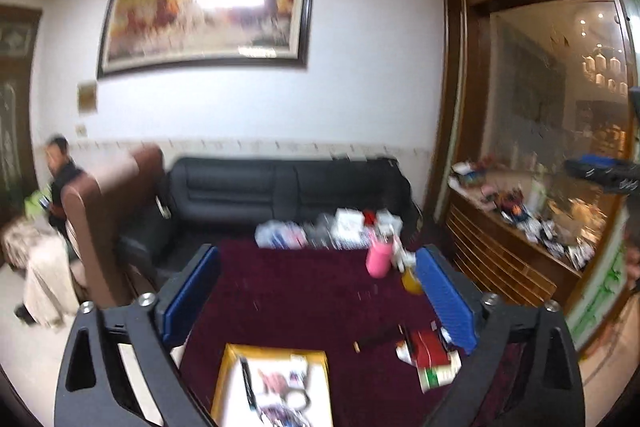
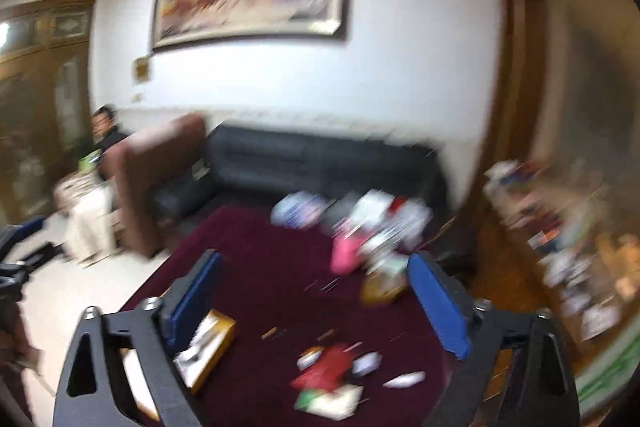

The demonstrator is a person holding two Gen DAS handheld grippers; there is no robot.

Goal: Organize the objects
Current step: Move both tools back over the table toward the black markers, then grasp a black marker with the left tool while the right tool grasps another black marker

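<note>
1. Both pairs of fingers stand wide apart and hold nothing: my left gripper and right gripper each hang above the maroon table, touching none of what lies on it.
2. From the left gripper, the yellow tray lies directly below and a little toward me, its long axis running away from me, roughly in line with the fingers.
3. A red packet pile and a dark stick lie low on the right, just beside the right finger. The stick's long axis slants across the fingers.
4. From the right gripper the tray sits low left, partly behind the left finger; the pile is below centre.
5. I judge the right gripper better placed for the pile and the left for the tray. Blur smears the right view, so the small pieces are not identifiable.
6. A pink bottle stands at the far side, well apart from both.
</note>
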